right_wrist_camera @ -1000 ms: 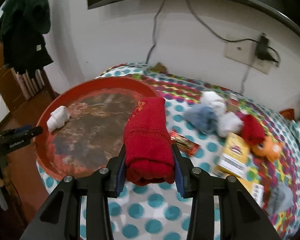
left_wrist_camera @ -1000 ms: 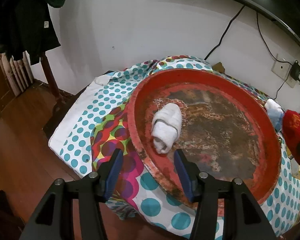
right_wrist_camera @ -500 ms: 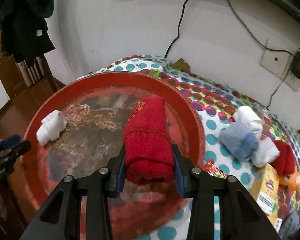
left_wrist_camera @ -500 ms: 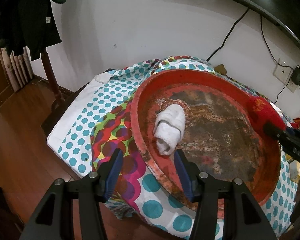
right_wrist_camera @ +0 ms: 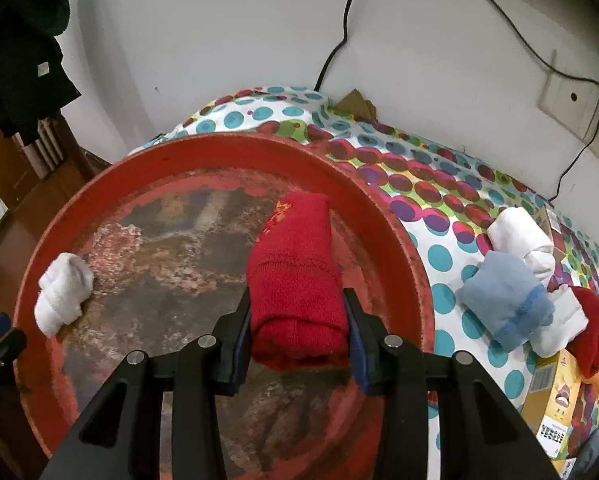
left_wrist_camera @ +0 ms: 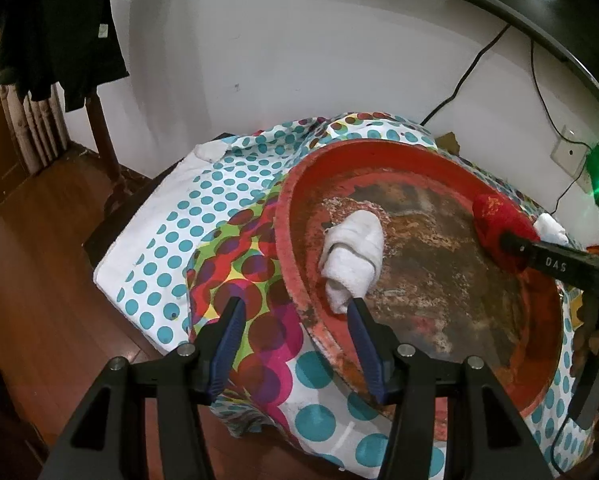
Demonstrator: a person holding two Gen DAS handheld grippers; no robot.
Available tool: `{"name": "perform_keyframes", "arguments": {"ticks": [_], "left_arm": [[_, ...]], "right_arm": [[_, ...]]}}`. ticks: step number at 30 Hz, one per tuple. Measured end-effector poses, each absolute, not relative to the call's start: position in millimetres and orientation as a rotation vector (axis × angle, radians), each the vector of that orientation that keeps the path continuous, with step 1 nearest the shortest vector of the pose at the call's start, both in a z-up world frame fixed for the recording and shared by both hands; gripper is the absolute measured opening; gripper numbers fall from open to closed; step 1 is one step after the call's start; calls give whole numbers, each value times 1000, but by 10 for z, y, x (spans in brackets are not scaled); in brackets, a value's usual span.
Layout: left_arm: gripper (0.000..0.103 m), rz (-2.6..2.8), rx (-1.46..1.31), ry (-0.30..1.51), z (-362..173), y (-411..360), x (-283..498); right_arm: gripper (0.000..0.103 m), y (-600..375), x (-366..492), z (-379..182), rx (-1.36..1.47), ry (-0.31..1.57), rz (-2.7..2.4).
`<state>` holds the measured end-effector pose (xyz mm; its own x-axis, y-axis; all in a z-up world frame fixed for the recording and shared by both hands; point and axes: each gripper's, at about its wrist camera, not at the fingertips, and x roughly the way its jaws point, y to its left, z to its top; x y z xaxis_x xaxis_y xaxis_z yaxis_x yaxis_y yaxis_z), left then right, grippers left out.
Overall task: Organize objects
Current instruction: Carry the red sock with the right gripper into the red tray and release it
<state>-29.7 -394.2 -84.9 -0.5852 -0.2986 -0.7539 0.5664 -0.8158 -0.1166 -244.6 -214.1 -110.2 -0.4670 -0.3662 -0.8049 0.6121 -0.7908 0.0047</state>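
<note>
A big round red tray (left_wrist_camera: pixel 547 344) (right_wrist_camera: pixel 411 240) with a worn, rusty floor lies on a polka-dot cloth. A rolled white sock (left_wrist_camera: pixel 353 256) (right_wrist_camera: pixel 61 292) lies in the tray by its left rim. My right gripper (right_wrist_camera: pixel 295 312) is shut on a rolled red sock (right_wrist_camera: pixel 295 276) and holds it over the tray; it also shows in the left wrist view (left_wrist_camera: pixel 499 228). My left gripper (left_wrist_camera: pixel 295 320) is open and empty, low over the tray's near rim, just in front of the white sock.
Right of the tray on the cloth lie a blue sock (right_wrist_camera: pixel 507 304), white socks (right_wrist_camera: pixel 519 236), a dark red sock (right_wrist_camera: pixel 595 328) and a yellow box (right_wrist_camera: pixel 555 412). Cables and a wall socket (right_wrist_camera: pixel 571 108) are behind. Dark clothes (left_wrist_camera: pixel 59 28) hang at left over a wooden floor.
My right gripper has carried the red sock leftward from over the cloth to over the tray. My left gripper has stayed almost still and open.
</note>
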Motion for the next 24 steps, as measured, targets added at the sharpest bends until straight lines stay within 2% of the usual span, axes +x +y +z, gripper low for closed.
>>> {"name": "perform_keyframes", "arguments": {"ticks": [10, 15, 21, 24], "left_arm": [[54, -2390, 1044, 478, -853, -3933, -317], [54, -2405, 1041, 469, -842, -3901, -327], [54, -2413, 1054, 447, -849, -3853, -362], [54, -2416, 1056, 441, -846, -3834, -366]], "right_arm": [[45, -2145, -2456, -1173, 1147, 408, -2258], [61, -2139, -2420, -1170, 1135, 428, -2271], [75, -2093, -2318, -1069, 1094, 450, -2280], [77, -2055, -2272, -1008, 1079, 450, -2285]]}}
